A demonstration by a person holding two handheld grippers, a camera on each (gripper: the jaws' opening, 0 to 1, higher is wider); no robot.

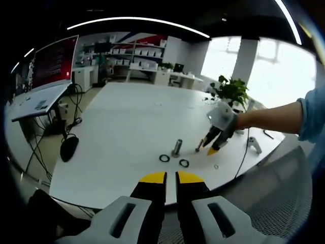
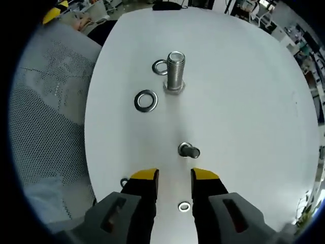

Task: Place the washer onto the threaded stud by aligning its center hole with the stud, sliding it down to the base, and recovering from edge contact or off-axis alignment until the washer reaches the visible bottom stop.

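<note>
A large threaded stud (image 2: 175, 71) stands upright on the white table (image 2: 244, 101). One washer (image 2: 146, 100) lies flat beside it and a second washer (image 2: 159, 67) lies just behind it. Closer in stands a short small stud (image 2: 189, 150). My right gripper (image 2: 175, 175) is open just short of that stud, holding nothing; a small washer (image 2: 184, 206) lies on the table between its jaws. In the left gripper view the large stud (image 1: 176, 147) has two washers (image 1: 164, 158) (image 1: 184, 163) in front of it. The right gripper (image 1: 216, 142) hangs over the small stud (image 1: 199, 146). My left gripper (image 1: 171, 178) is shut and empty, back from the table edge.
A grey mesh chair (image 2: 51, 101) sits along the table's near edge. A person's arm (image 1: 274, 119) reaches in from the right. A tiny ring (image 2: 124, 182) lies by the right gripper's left jaw. A potted plant (image 1: 231, 91) and a metal tool (image 1: 254, 145) sit at the table's far right.
</note>
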